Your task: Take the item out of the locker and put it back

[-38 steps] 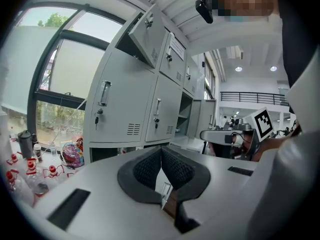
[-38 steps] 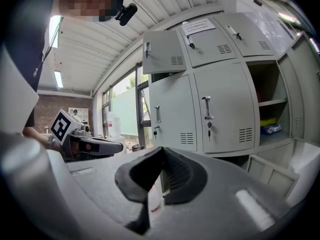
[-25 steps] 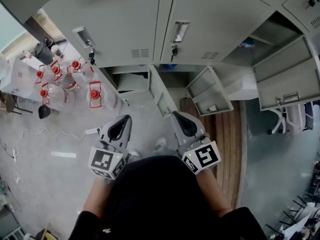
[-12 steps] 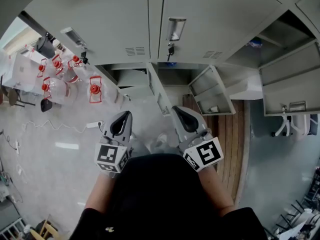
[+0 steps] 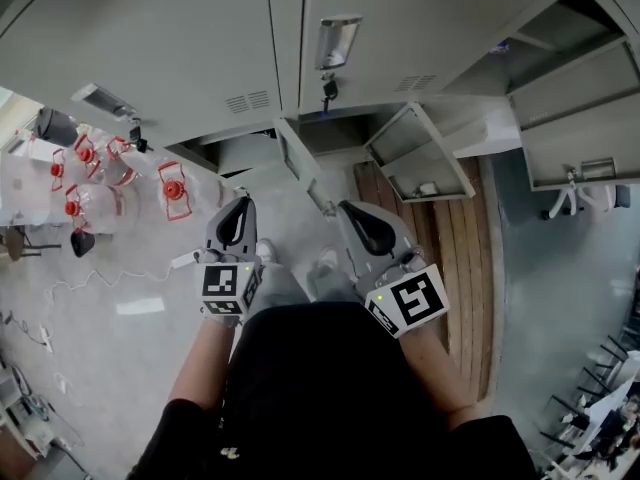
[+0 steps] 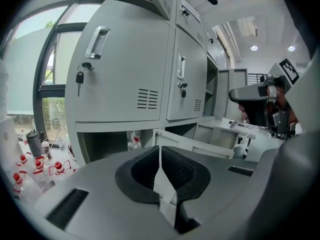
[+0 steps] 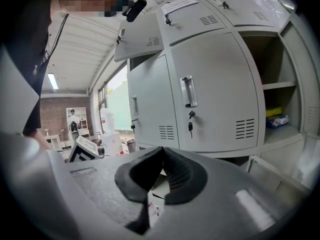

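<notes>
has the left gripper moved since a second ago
Yes. In the head view the left gripper has moved toward the open bottom compartment of the grey metal locker.

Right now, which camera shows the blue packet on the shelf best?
The right gripper view: the packet shows clearly, blue and yellow. The head view gives only a blue speck; the left gripper view misses it.

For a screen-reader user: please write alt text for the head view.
Seen from above, a person holds the left gripper and right gripper, both shut and empty, before grey lockers whose lower doors hang open. Red-capped bottles stand at left.
</notes>
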Demonstrator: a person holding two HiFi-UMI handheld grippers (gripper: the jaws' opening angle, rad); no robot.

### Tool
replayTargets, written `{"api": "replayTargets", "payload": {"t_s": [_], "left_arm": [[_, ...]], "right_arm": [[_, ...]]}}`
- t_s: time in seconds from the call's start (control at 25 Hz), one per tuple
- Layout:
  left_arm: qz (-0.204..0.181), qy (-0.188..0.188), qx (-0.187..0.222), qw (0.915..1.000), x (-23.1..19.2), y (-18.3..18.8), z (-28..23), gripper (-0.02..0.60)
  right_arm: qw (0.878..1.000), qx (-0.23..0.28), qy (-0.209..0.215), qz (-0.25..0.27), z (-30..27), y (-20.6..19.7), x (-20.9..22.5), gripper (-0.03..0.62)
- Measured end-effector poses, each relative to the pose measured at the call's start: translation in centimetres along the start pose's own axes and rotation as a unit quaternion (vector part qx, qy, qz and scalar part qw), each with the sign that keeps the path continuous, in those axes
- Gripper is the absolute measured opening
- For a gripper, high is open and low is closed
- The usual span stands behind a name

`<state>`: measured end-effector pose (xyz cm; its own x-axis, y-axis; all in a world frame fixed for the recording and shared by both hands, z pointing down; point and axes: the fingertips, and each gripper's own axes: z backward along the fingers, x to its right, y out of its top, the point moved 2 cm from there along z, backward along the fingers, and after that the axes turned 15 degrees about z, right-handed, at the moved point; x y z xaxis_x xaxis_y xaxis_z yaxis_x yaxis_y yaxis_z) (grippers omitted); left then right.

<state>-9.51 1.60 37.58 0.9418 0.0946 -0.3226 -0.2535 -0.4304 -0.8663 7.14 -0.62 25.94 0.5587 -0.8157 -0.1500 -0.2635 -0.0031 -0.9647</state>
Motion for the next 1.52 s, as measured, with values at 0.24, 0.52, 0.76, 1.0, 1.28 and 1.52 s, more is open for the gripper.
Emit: {"api": "replayTargets", "payload": {"t_s": [0.24,0.52,0.76,1.0,1.28,1.52], "left_arm": [[-0.033,-0.018,-0.012,0.9992,-3.0,-1.7,-4.8,0.011],[-0.061,-0.01,-0.01,0.998,-6.3,-3.4,-9.7,0.011],[-0.062,-0.004,-0.018,0.9979,-8.5,-5.2,-13.1,0.112],[-0.063,0.008,-0.018,0.9978,-10.2,-7.0,-16.5,0.126],[-0.056,0.032,0.013,0.9978,-12.3,-7.3,-20.7,0.193],[-0.062,0.062,0.038,0.9955,-14.0,-6.8,-23.8,0.239]], "right_arm": [[0.999,-0.032,-0.026,-0.01,-0.9,-1.6,-0.7,-0.002],[0.997,-0.072,-0.011,-0.008,-3.8,-2.7,-3.4,-0.002],[0.996,-0.082,-0.003,-0.017,-5.3,-4.1,-4.7,-0.002],[0.996,-0.093,-0.005,0.0,-5.9,-5.6,-5.2,-0.002],[0.994,-0.105,0.002,-0.005,-6.1,-7.3,-6.0,-0.002],[0.993,-0.114,0.009,-0.007,-5.9,-8.8,-6.7,-0.002]]}}
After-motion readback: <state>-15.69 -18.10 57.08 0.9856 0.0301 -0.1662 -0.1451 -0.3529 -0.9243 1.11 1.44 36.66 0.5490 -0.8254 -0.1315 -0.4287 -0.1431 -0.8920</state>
